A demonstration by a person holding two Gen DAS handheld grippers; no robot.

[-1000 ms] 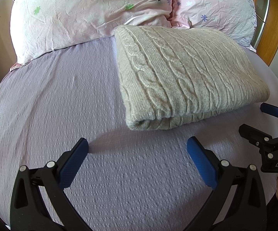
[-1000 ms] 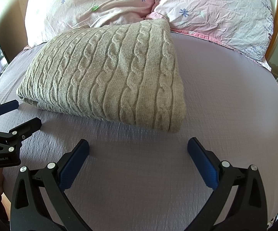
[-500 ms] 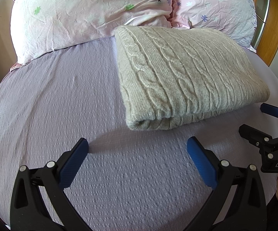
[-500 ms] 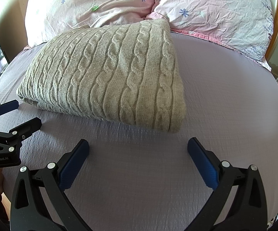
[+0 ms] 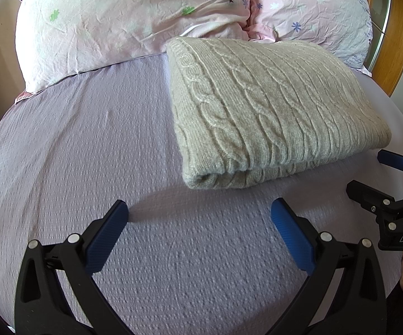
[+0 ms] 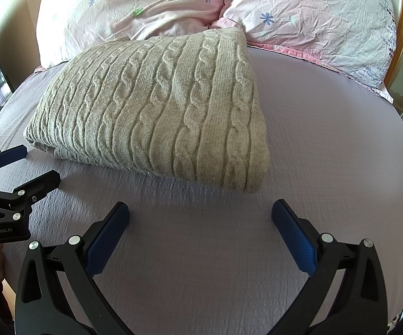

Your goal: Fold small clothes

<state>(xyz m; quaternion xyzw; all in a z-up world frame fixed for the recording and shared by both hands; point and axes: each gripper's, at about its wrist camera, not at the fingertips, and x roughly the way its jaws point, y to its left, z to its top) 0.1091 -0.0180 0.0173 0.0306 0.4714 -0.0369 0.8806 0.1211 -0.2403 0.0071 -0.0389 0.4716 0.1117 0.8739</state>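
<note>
A folded beige cable-knit sweater (image 5: 271, 111) lies on the lilac bed sheet (image 5: 89, 139), its far edge touching the two pink floral pillows (image 5: 123, 19) at the head of the bed. It forms a thick rectangular bundle with its rounded fold showing at the near corner in the left wrist view.

The left gripper (image 5: 200, 217) hovers over bare sheet just short of that near corner, its blue-padded fingers spread wide and holding nothing. The right gripper (image 6: 200, 217) is likewise spread wide and empty, hanging above the sheet near the sweater's (image 6: 156, 106) other near corner, not touching it.

Each gripper shows at the edge of the other's view: the right gripper (image 5: 369, 176) at the sweater's right side, the left gripper (image 6: 36, 164) at its left side. A wooden bed frame (image 5: 396, 42) stands beyond the right pillow (image 6: 313, 19).
</note>
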